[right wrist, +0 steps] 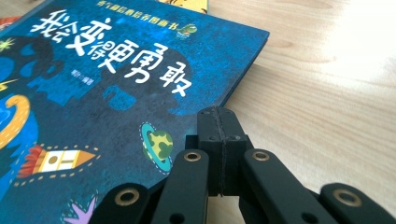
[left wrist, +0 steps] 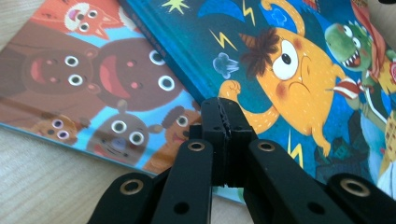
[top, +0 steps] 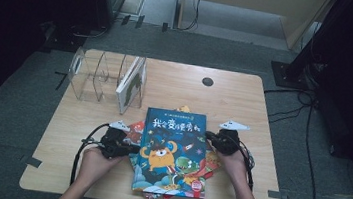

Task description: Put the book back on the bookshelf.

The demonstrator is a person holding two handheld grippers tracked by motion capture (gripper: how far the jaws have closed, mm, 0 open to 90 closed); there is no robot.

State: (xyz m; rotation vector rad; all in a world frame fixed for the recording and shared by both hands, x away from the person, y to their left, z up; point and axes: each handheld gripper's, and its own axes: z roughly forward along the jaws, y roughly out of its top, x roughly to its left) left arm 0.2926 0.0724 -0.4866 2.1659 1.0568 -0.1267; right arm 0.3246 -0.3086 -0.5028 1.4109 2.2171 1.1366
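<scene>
Both clenched on nothing: left hand-held gripper (top: 131, 148) at blue book's (top: 174, 149) 9 o'clock edge, right hand-held gripper (top: 208, 139) at 3. Likely squaring; next, open to grasp.

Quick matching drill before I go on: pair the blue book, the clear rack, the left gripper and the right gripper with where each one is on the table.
Things:
1. blue book
2. clear rack
3. left gripper
4. right gripper

Places:
A. far left of the table, one book standing in it
B. at the blue book's right edge, shut
C. top of the pile at the near edge
D. at the blue book's left edge, shut

Pairs: 1-C, 2-A, 3-D, 4-B
</scene>
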